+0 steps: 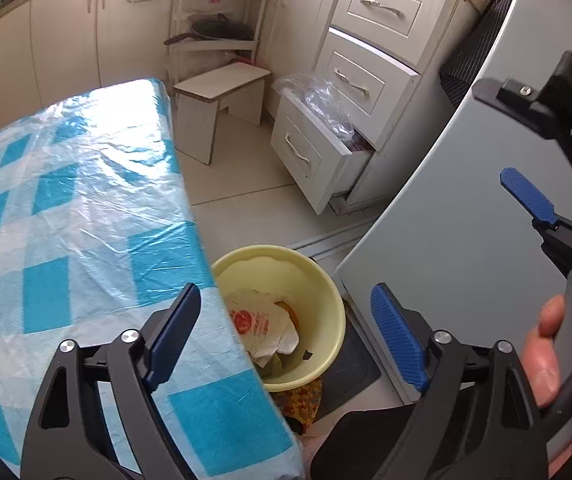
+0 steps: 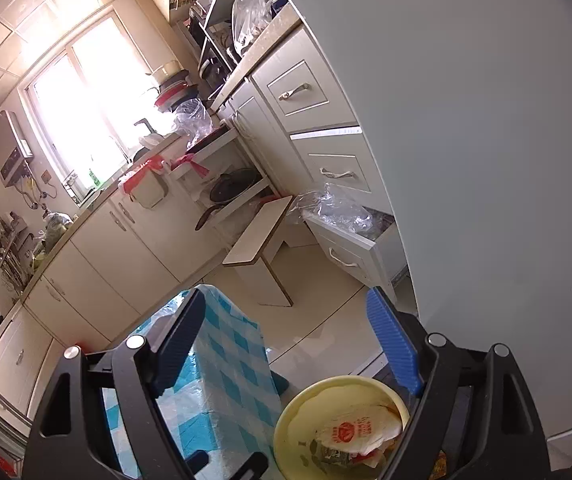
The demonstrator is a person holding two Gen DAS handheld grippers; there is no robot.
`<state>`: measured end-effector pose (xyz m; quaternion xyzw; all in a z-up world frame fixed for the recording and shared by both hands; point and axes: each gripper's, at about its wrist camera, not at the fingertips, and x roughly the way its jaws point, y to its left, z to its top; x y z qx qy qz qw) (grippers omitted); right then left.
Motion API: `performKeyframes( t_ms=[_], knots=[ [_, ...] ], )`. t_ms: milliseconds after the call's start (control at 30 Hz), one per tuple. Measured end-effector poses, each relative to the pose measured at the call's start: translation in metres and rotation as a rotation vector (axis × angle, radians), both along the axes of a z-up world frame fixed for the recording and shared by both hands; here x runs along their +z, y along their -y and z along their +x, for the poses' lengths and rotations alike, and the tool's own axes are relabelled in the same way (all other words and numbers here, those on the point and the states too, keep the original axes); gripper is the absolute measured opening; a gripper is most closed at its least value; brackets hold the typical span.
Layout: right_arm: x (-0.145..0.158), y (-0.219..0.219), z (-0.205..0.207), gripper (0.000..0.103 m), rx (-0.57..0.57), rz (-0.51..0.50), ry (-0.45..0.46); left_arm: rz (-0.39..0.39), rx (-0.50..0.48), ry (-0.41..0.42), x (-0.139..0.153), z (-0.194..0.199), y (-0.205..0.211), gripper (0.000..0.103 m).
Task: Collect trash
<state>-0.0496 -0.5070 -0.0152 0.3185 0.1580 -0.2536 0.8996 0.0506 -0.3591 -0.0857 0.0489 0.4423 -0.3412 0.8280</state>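
Trash sits in the yellow bin (image 1: 318,280) on the floor, tucked between the edge of the checked table (image 1: 66,208) and the grey door panel (image 1: 426,220), a spot that keeps it within reach of anyone clearing the tabletop. Inside lies a crumpled white wrapper with a red round mark (image 1: 262,324), with a few darker scraps under it. The left gripper (image 1: 286,320) hangs directly above the bin's mouth with its fingers spread wide and nothing between them; the pads frame the wrapper from above without touching it, which reads as a drop-off position over the bin, not a pick. The right gripper (image 2: 290,344) is held a little to the side and aimed less steeply, also spread wide and empty, and the left wrist view shows a hand (image 1: 558,352) wrapped round its handle, apparently parked out of the way of the other tool. The part of the tabletop in view is bare under its clear plastic cover, so my judgement is that at least this piece is dealt with; whether more rubbish waits elsewhere cannot be told. Behind, the bottom drawer (image 1: 314,152) stands pulled out with a clear plastic bag (image 1: 322,96) bulging from it, beside a low stool (image 1: 222,92).
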Motion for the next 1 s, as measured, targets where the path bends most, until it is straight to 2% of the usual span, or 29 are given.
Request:
performKeyframes(
  t_ms=[100,200,367,467,667,833,1000],
  knots=[
    [0.003,-0.005,-0.002,0.083,0.007,-0.027,-0.022,-0.001,0.029,0.041,0.018,-0.009,-0.027,0.095],
    [0.009,-0.016,-0.005,0.09,0.024,-0.072,-0.047,0.007,0.067,0.082,0.038,-0.017,-0.059,0.095],
    [0.024,-0.053,-0.022,0.093,0.066,-0.197,-0.037,0.063,0.119,0.16,0.066,-0.035,-0.108,0.095],
    [0.028,-0.077,-0.034,0.094,0.104,-0.238,-0.033,0.089,0.147,0.217,0.081,-0.049,-0.135,0.095],
    [0.047,-0.117,-0.056,0.096,0.171,-0.255,-0.037,0.104,0.191,0.275,0.107,-0.072,-0.182,0.095],
    [0.07,-0.143,-0.068,0.096,0.229,-0.275,-0.059,0.07,0.218,0.309,0.13,-0.087,-0.21,0.095],
    [0.077,-0.167,-0.088,0.096,0.251,-0.245,-0.076,0.045,0.241,0.324,0.144,-0.099,-0.231,0.095]
  ],
)
